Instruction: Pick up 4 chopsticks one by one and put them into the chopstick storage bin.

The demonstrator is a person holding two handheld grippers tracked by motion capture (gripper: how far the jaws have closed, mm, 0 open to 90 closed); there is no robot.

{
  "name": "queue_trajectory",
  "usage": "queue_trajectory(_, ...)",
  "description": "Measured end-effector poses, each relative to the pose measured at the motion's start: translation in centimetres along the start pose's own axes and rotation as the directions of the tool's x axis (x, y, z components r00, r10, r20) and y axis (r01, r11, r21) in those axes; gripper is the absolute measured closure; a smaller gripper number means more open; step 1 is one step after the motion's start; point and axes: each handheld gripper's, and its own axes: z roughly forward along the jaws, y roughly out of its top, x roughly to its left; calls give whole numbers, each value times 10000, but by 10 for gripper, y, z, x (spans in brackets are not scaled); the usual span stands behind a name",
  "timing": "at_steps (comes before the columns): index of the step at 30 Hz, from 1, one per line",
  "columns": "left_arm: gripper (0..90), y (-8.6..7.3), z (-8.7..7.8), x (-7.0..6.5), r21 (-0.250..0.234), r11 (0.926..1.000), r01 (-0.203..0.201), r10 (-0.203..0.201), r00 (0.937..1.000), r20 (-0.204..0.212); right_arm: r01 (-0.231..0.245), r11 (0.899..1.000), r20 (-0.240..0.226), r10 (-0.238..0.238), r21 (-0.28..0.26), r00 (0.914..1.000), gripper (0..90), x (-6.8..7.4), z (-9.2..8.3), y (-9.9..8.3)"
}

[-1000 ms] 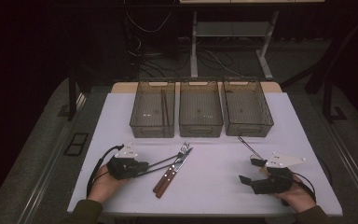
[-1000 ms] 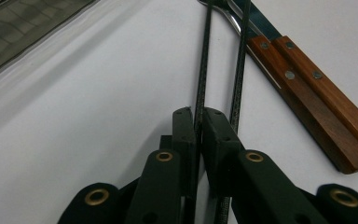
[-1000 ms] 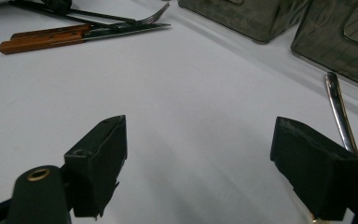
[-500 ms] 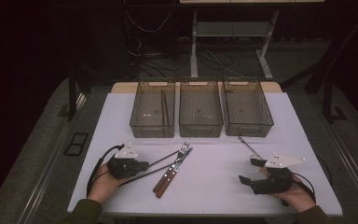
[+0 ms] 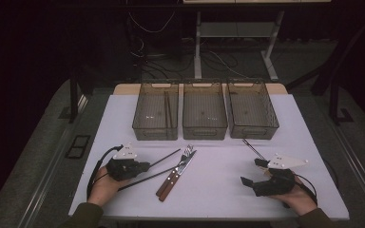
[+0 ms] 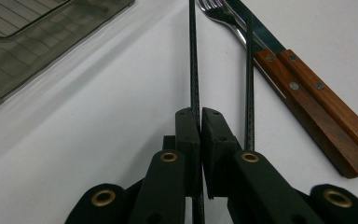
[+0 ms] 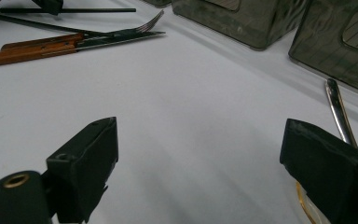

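Clamping 1 black chopstick (image 6: 194,56), your left gripper (image 6: 200,122) has its jaws pressed together on the stick, which runs straight out from between the pads and also passes back under them. A 2nd chopstick (image 6: 249,79) lies just beside the outer jaw on the table, apart from the pads. Beyond it sit the fork (image 6: 214,8) and the wooden-handled knife (image 6: 307,100), side by side. Your right gripper (image 7: 200,154) has just been opening; its jaws stand wide apart over bare white table (image 7: 205,93) with nothing between them. A thin metal utensil (image 7: 338,109) lies just outside 1 jaw. Farther off stand 3 grey bins (image 5: 205,110).
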Motion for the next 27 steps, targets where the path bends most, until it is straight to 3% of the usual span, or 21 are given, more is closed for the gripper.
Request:
queue_trajectory(5, 855, 3, -3, 1, 75, 10000, 28, -28, 9999, -109, 102, 9999, 5, -102, 131, 9999, 117, 1, 1, -1)
queue_trajectory(10, 855, 10, -8, 0, -197, 9995, 240, -242, 9997, -95, 129, 9999, 26, -130, 84, 9999, 117, 1, 1, 0)
queue_trajectory(21, 857, 26, -13, -2, -668, 9932, 953, -956, 9954, -14, 179, 9998, 27, -179, 87, 9998, 117, 2, 1, 0)
queue_trajectory(27, 858, 38, -14, -7, -857, 9916, 973, -975, 9952, 20, 223, 9997, 42, -224, 78, 9997, 117, 2, 1, 0)
